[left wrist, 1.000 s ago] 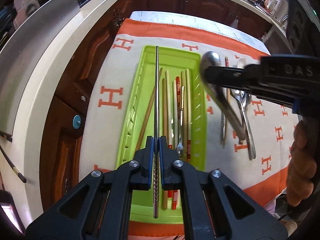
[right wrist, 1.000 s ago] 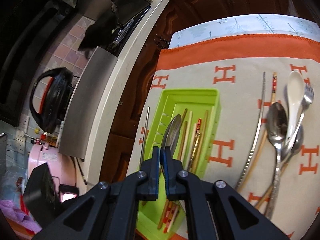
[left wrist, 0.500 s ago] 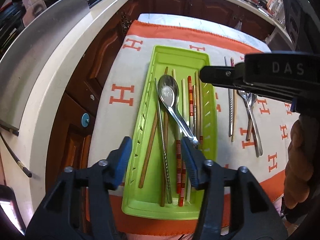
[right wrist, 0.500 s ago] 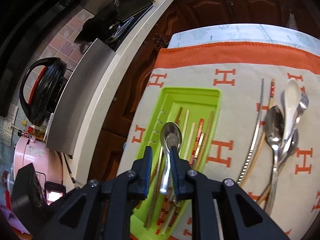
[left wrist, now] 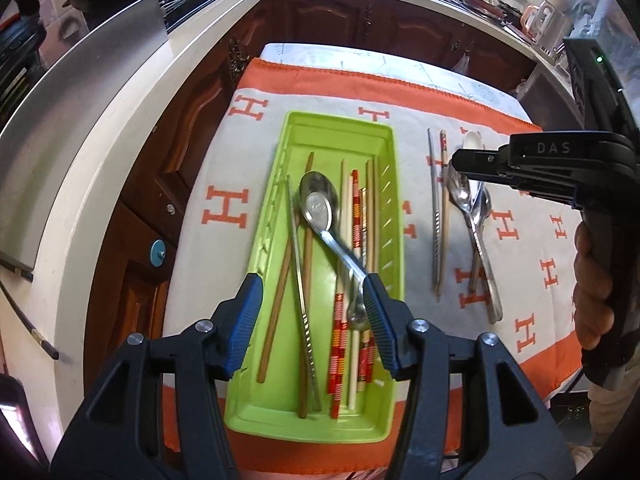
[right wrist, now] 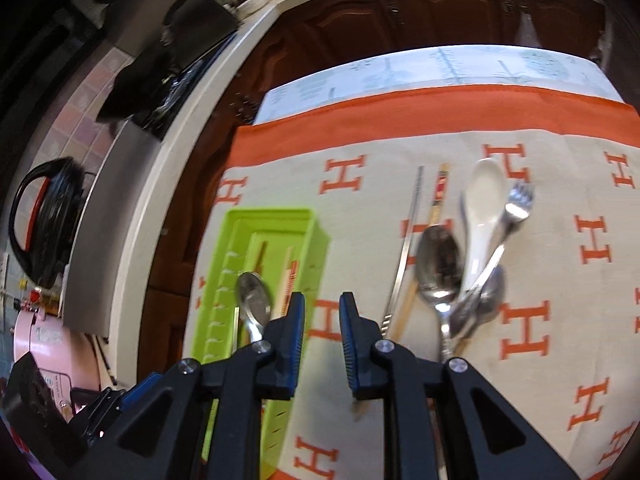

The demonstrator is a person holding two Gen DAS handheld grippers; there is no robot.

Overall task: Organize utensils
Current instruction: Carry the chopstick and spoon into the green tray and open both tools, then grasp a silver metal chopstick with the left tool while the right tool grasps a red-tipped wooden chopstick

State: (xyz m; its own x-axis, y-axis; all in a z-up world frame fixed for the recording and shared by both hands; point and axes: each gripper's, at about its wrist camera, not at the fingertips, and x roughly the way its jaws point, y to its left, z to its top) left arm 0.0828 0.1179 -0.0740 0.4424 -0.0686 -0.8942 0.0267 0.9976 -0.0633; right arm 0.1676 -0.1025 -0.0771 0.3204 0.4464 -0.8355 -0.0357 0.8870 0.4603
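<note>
Left gripper (left wrist: 312, 312) spread wide, blue pads parted, nothing clamped; poised over the near half of the green tray (left wrist: 384, 136). Right gripper (right wrist: 322, 344) partly open, narrow gap between the pads, empty, hanging over bare cloth (right wrist: 540, 380) just right of the tray (right wrist: 316, 240). Seen from the left wrist as a black body (left wrist: 560, 168) held by a hand (left wrist: 592, 288), off to the right above the loose cutlery.

Inside the tray, ahead of the left gripper: metal spoon (left wrist: 320, 208) lying diagonally across wooden and red-patterned chopsticks (left wrist: 356, 208), bowl away from the gripper, handle end near the right pad, possibly touching it, hard to tell through the fisheye. Metal chopstick (left wrist: 300, 272) along the tray's left side.

On the cloth, ahead and right of the right gripper: metal chopstick (right wrist: 408, 240) beside a patterned one (right wrist: 438, 192), then a heap of steel spoon (right wrist: 438, 264), white ceramic spoon (right wrist: 484, 208) and fork (right wrist: 516, 204), overlapping. Image slightly blurred there.
</note>
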